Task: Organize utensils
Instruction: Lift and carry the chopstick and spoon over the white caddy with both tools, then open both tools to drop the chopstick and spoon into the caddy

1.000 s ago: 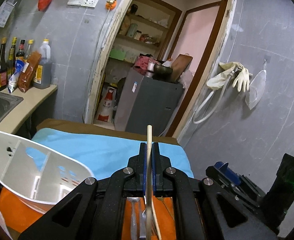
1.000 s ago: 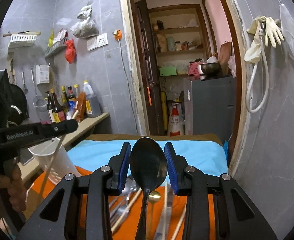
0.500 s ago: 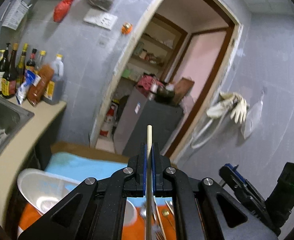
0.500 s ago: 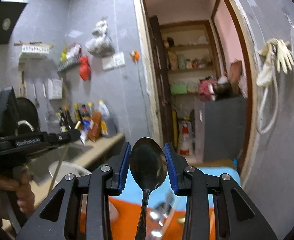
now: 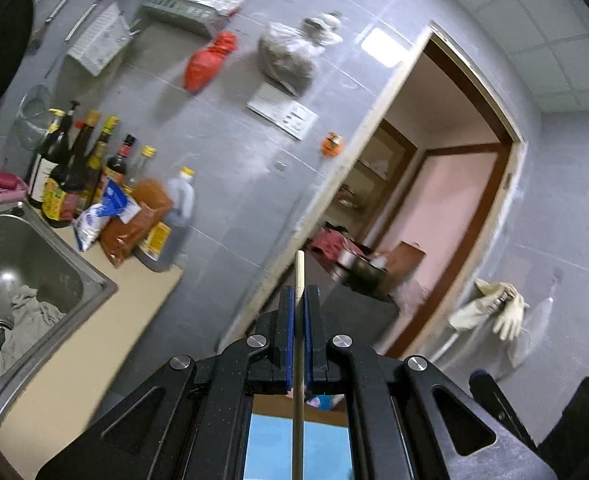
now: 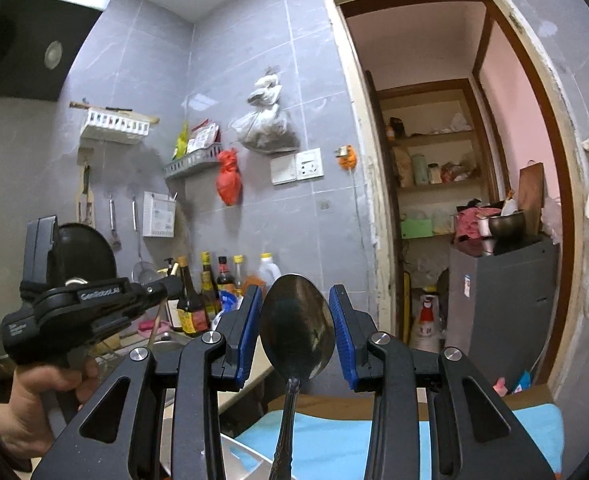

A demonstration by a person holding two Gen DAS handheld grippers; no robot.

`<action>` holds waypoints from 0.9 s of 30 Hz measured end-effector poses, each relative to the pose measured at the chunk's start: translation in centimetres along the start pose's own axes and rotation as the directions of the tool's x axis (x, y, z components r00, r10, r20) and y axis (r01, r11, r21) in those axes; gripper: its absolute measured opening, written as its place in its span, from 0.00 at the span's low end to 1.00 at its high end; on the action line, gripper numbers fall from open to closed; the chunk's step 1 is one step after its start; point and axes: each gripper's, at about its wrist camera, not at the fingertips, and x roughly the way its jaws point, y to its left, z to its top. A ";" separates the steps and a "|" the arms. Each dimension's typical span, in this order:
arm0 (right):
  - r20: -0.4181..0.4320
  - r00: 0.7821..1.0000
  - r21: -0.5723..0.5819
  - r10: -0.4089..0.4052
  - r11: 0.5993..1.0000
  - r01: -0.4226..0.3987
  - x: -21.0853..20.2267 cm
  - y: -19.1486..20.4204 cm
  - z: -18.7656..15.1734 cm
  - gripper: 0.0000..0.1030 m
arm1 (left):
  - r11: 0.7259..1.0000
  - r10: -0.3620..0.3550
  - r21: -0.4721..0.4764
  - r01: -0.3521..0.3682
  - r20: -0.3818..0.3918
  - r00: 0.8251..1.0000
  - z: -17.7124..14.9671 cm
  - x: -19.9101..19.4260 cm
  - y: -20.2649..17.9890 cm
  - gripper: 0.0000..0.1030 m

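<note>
Left wrist view, nearest first: my left gripper [image 5: 299,300] sits at bottom centre, its blue pads pressed together on a pale wooden chopstick [image 5: 299,360]. The stick runs up the middle of the frame, its tip poking out just above the fingertips. Below the jaws, a strip of blue cloth [image 5: 270,444] shows through the frame of the gripper.

Left edge of that view: steel sink [image 5: 34,256] with a rag lying in it, set in a beige bench [image 5: 106,344]. Behind the sink, centre left, a cluster of sauce bottles [image 5: 78,176] and packets stands against the grey tiled wall. Further back, right of centre, an open doorway [image 5: 434,220]; pale rubber gloves [image 5: 506,312] hang at lower right. This view is motion-blurred.

Right wrist view: my right gripper [image 6: 296,332] at bottom centre, jaws partly spread and pinching a metal spoon [image 6: 296,332] by the edges of its bowl. Bowl upright between the blue pads, handle running down and out of the lower edge. The cloth lies beneath, at the bottom of the frame.

Lower left of this view: a hand [image 6: 30,404] gripping the left gripper's body, the chopstick slanting below its tip. Beyond, the bottles again, then a red bag [image 6: 229,182] hung on the wall at centre and shelves through the doorway at right.
</note>
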 end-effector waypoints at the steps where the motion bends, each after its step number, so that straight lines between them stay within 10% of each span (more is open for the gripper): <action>1: -0.004 1.000 -0.004 0.001 1.000 -0.001 0.5 0.2 -0.7 0.31 | 1.000 0.012 0.000 -0.012 0.010 1.000 -0.3 0.2 0.8 0.02; 16: -0.082 0.996 -0.063 -0.026 0.998 0.021 2.3 0.8 -7.3 0.32 | 0.988 0.143 0.041 -0.150 0.139 0.980 -4.4 -0.9 3.1 0.02; 27: -0.135 0.991 -0.054 -0.005 0.999 -0.002 1.9 0.4 -7.8 0.33 | 0.986 0.106 0.130 -0.104 -0.003 0.994 -6.4 -1.5 1.9 0.03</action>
